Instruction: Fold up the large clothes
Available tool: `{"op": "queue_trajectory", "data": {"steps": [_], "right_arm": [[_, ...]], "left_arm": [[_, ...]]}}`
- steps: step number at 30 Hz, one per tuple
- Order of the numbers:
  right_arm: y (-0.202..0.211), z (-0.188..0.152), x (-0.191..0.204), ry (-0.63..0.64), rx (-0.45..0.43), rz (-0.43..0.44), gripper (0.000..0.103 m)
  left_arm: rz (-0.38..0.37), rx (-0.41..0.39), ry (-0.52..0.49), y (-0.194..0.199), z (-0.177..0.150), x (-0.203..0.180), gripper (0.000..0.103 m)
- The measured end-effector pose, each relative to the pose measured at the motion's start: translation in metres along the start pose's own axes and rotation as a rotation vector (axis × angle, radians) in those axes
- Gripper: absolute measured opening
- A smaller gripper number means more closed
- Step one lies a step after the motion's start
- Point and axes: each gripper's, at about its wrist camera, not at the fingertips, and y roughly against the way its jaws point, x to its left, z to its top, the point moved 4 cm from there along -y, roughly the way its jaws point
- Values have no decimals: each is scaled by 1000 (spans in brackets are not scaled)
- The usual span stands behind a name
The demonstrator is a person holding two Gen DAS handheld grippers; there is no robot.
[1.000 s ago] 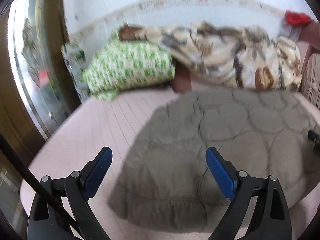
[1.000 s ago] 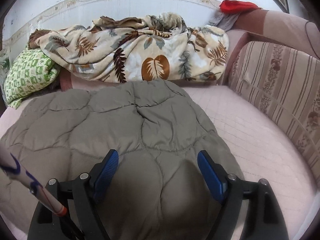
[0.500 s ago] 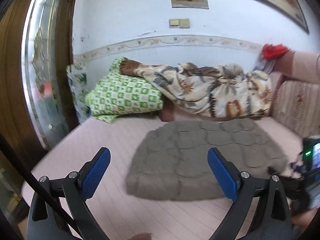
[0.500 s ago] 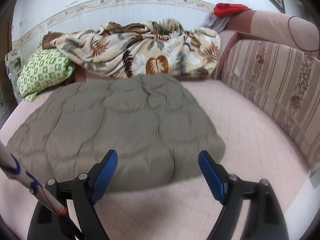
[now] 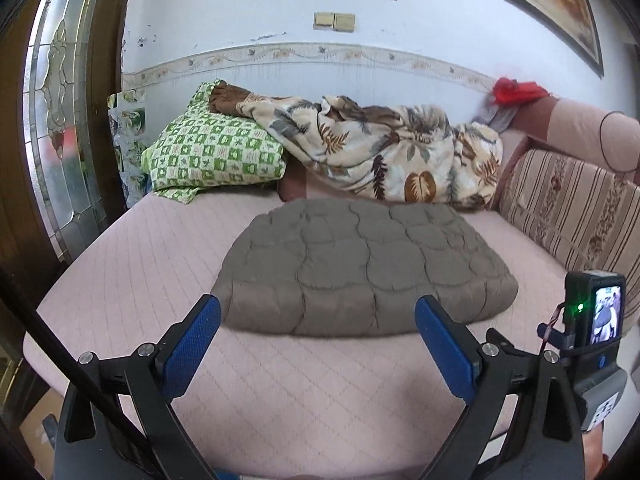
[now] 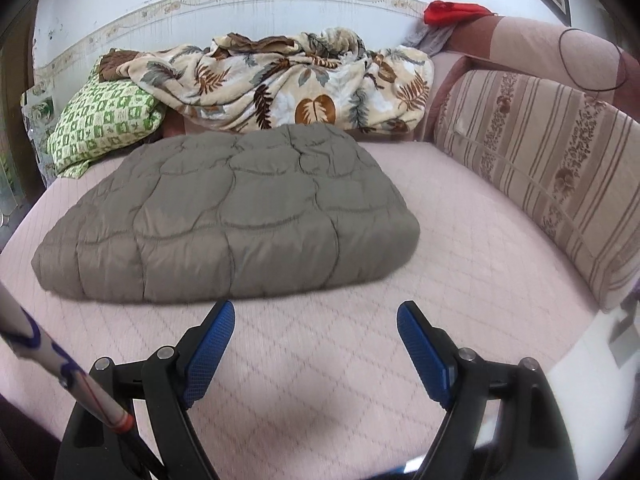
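Observation:
A grey-brown quilted garment (image 5: 360, 268) lies folded into a thick flat pad on the pink mattress (image 5: 132, 280); it also shows in the right wrist view (image 6: 236, 216). My left gripper (image 5: 318, 312) is open and empty, held back from the garment's near edge. My right gripper (image 6: 316, 316) is open and empty, just short of the garment's near right edge. The right gripper's camera body (image 5: 596, 316) shows at the right of the left wrist view.
A leaf-print blanket (image 5: 380, 152) and a green checked pillow (image 5: 212, 156) lie along the back wall. A striped sofa back (image 6: 540, 168) bounds the right side. A red cloth (image 6: 452, 10) sits on its top corner. A glazed wooden door (image 5: 60, 120) stands at the left.
Both grippers have pulled back from above the garment toward the mattress's near edge. The garment now lies untouched, farther away in both views.

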Motion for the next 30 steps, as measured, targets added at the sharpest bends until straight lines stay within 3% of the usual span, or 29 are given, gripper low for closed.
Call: {"op": "queue_trajectory", "data": {"steps": [12, 17, 30], "right_arm": [[18, -18, 4, 33, 27, -7, 87], [25, -25, 1, 31, 31, -9, 87], [30, -43, -2, 35, 58, -16, 88]], "left_arm": [[-1, 131, 12, -10, -29, -8, 97], [31, 162, 9, -13, -38, -6, 97], [13, 250, 19, -33, -62, -6, 97]]}}
